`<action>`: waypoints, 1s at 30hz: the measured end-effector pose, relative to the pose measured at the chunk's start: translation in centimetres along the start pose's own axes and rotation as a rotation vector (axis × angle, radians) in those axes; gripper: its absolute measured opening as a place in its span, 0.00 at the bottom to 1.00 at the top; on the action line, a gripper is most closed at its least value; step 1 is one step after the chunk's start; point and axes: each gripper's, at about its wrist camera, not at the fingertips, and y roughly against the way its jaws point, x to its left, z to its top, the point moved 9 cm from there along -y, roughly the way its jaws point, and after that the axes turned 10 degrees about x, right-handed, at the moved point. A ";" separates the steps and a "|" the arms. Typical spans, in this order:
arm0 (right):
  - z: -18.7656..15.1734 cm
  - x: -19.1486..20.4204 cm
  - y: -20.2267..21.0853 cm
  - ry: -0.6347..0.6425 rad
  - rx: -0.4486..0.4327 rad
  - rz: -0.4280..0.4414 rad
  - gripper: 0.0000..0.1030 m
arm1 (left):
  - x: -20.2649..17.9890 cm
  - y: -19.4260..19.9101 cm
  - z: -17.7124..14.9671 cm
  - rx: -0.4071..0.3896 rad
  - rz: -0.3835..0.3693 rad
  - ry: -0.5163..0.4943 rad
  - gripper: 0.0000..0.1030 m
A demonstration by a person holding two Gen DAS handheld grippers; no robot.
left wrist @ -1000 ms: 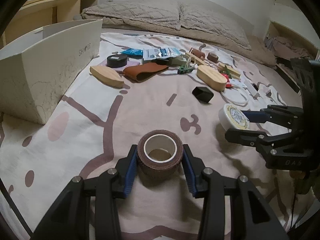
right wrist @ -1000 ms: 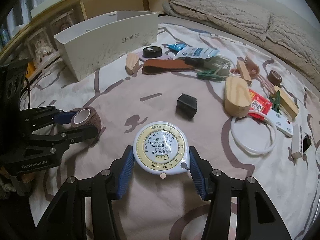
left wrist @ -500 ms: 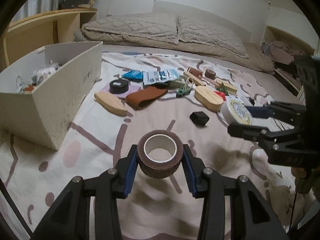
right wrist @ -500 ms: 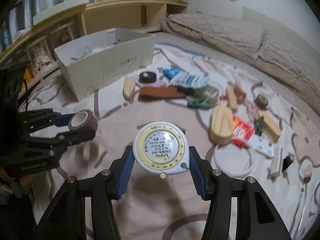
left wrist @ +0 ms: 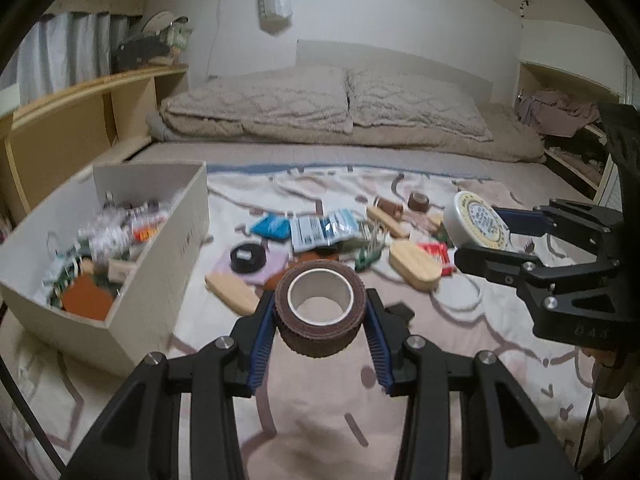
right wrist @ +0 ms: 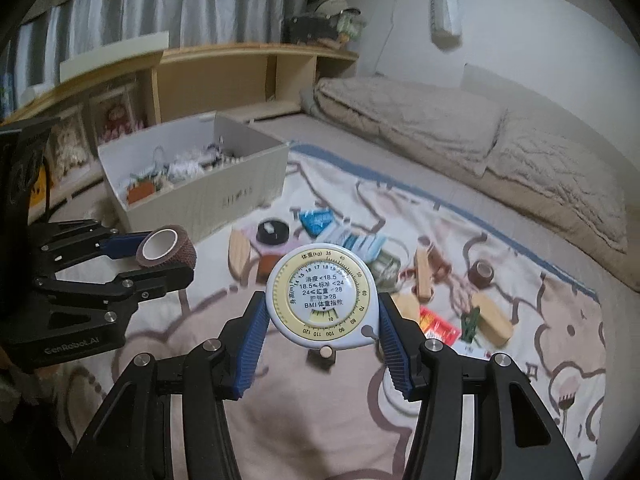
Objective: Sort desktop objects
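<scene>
My left gripper (left wrist: 320,312) is shut on a brown tape roll (left wrist: 320,330), held in the air above the patterned bedspread (left wrist: 320,408). The same roll (right wrist: 166,249) shows at the left of the right wrist view. My right gripper (right wrist: 320,316) is shut on a round white and yellow BMI tape measure (right wrist: 322,300); in the left wrist view that tape measure (left wrist: 476,220) hangs at the right. A white shoe box (left wrist: 160,280) stands open at the left, holding several small items. Loose objects lie scattered on the bedspread beyond both grippers.
On the bedspread lie wooden blocks (left wrist: 414,266), a black round tin (left wrist: 248,258), blue packets (left wrist: 320,230), a second brown roll (left wrist: 418,201) and a small black box (left wrist: 400,312). Pillows (left wrist: 320,100) line the far end. A wooden shelf (right wrist: 240,76) runs along the left.
Both grippers have risen off the bedspread with their objects still gripped. The views now tilt up, so the inside of the shoe box and the far wall show.
</scene>
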 end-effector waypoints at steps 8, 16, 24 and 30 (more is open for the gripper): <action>2.9 -0.6 1.9 -0.054 -0.057 -0.009 0.53 | 1.2 1.9 3.7 -0.055 0.012 0.019 0.41; 5.6 -1.4 3.2 -0.097 -0.117 -0.053 0.53 | 2.5 2.6 6.3 -0.079 0.034 0.032 0.41; 7.4 -1.6 2.9 -0.110 -0.111 -0.073 0.53 | 4.3 3.6 9.5 -0.122 0.062 0.059 0.41; 9.0 -1.9 2.1 -0.138 -0.094 -0.074 0.53 | 5.4 4.1 12.2 -0.138 0.061 0.044 0.41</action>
